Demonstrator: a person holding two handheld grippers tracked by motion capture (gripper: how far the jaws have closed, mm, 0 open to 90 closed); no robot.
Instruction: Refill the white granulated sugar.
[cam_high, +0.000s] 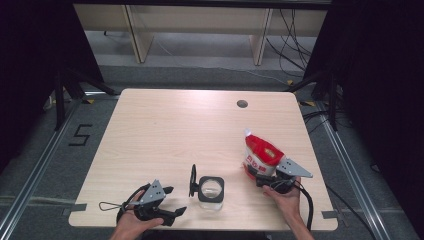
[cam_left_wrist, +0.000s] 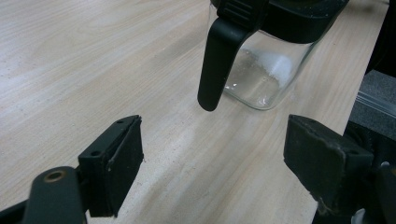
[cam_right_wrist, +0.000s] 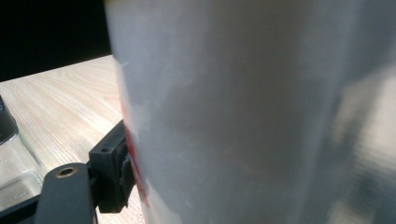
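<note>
A red and white pouch (cam_high: 261, 154) stands slightly tilted near the table's right front. My right gripper (cam_high: 260, 176) is shut on its lower part. In the right gripper view the pouch (cam_right_wrist: 252, 112) is very close, and one black pad (cam_right_wrist: 112, 170) presses on its side while the other jaw is hidden. A clear glass jar (cam_high: 211, 191) with a black rim stands at the front middle, its black lid (cam_high: 193, 180) flipped open to the left. My left gripper (cam_high: 175, 200) is open just left of the jar. Its jaws (cam_left_wrist: 212, 158) stand wide with bare table between them, short of the jar (cam_left_wrist: 261, 74).
The light wooden table (cam_high: 170, 130) has a round cable hole (cam_high: 242, 104) at the back right. The front edge lies close to both hands. Desk legs and cables lie on the floor beyond the table.
</note>
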